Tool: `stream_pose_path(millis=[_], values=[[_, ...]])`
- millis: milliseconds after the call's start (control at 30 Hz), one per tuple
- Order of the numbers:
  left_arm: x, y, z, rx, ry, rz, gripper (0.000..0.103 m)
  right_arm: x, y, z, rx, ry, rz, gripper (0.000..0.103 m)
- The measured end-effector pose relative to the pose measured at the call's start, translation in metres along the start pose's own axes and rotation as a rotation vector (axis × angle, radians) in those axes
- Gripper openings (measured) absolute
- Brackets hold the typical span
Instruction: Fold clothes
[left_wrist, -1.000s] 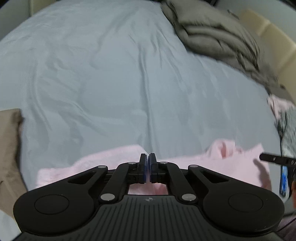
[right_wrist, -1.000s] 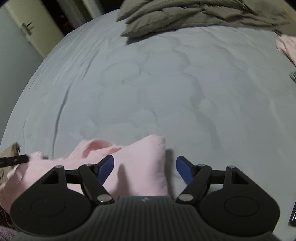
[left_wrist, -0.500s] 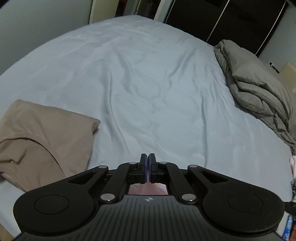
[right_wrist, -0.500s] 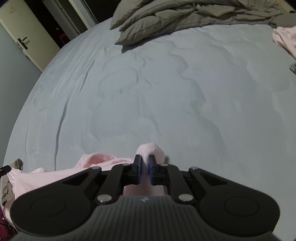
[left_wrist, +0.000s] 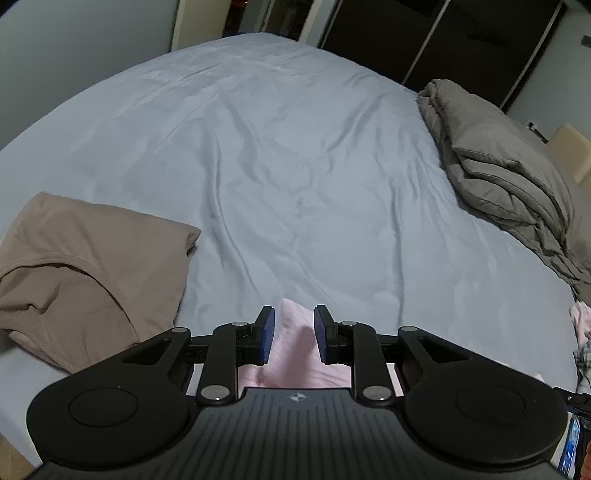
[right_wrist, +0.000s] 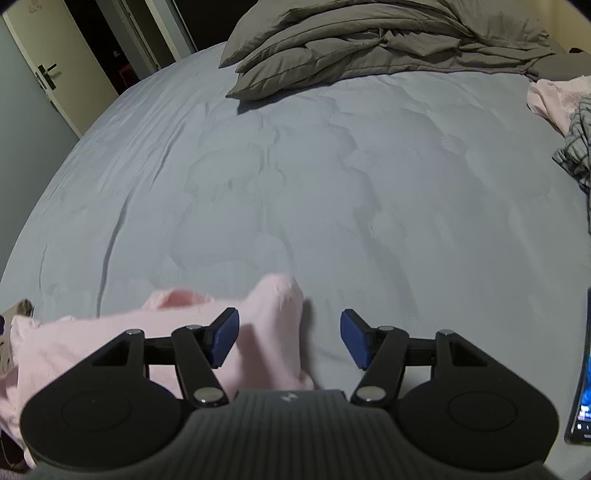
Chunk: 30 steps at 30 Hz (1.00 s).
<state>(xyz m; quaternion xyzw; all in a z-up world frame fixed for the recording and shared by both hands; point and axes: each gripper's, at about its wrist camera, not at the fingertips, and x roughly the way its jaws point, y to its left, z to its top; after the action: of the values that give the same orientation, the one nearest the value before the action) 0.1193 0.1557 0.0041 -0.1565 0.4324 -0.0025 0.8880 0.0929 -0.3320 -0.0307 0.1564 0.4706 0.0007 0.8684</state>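
Big bed (left_wrist: 295, 155) with a wrinkly pale blue sheet takes up most of both views. A grey duvet (left_wrist: 509, 177) is bunched up along one edge of it. There's a cream door (right_wrist: 55, 70) with a dark handle off in the corner, dark wardrobe doors (left_wrist: 424, 37) at the back, and a lit phone screen (right_wrist: 581, 376) lying at the mattress edge.

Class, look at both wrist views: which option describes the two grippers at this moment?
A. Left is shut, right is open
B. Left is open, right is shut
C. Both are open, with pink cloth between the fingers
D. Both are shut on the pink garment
C: the left gripper and the right gripper each show a clear gap between their blue pads, and the pink garment lies loose in those gaps on the bed.
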Motion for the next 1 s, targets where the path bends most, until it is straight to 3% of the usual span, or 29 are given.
stream_pose_path(millis=[233, 300, 333, 467, 567, 800, 1000], values=[[-0.012, -0.062, -0.011, 0.169, 0.041, -0.134, 0.028, -0.018, -0.014, -0.032, -0.032, 0.061, 0.044, 0.064], [-0.011, -0.090, -0.015, 0.228, 0.066, -0.184, 0.045, -0.026, -0.013, -0.039, -0.068, 0.083, 0.064, 0.065], [-0.011, -0.105, -0.017, 0.254, 0.077, -0.207, 0.047, -0.030, -0.011, -0.043, -0.092, 0.093, 0.074, 0.066], [-0.003, -0.167, -0.027, 0.352, 0.136, -0.288, 0.047, -0.043, -0.002, -0.056, -0.225, 0.099, 0.098, 0.069], [0.011, -0.216, -0.036, 0.419, 0.207, -0.311, 0.047, -0.047, -0.009, -0.063, -0.246, 0.112, 0.120, 0.069], [0.060, -0.322, -0.067, 0.567, 0.397, -0.246, 0.047, -0.035, -0.029, -0.065, -0.194, 0.169, 0.173, 0.069], [0.100, -0.377, -0.083, 0.575, 0.513, -0.154, 0.047, -0.028, -0.036, -0.065, -0.173, 0.204, 0.218, 0.069]])
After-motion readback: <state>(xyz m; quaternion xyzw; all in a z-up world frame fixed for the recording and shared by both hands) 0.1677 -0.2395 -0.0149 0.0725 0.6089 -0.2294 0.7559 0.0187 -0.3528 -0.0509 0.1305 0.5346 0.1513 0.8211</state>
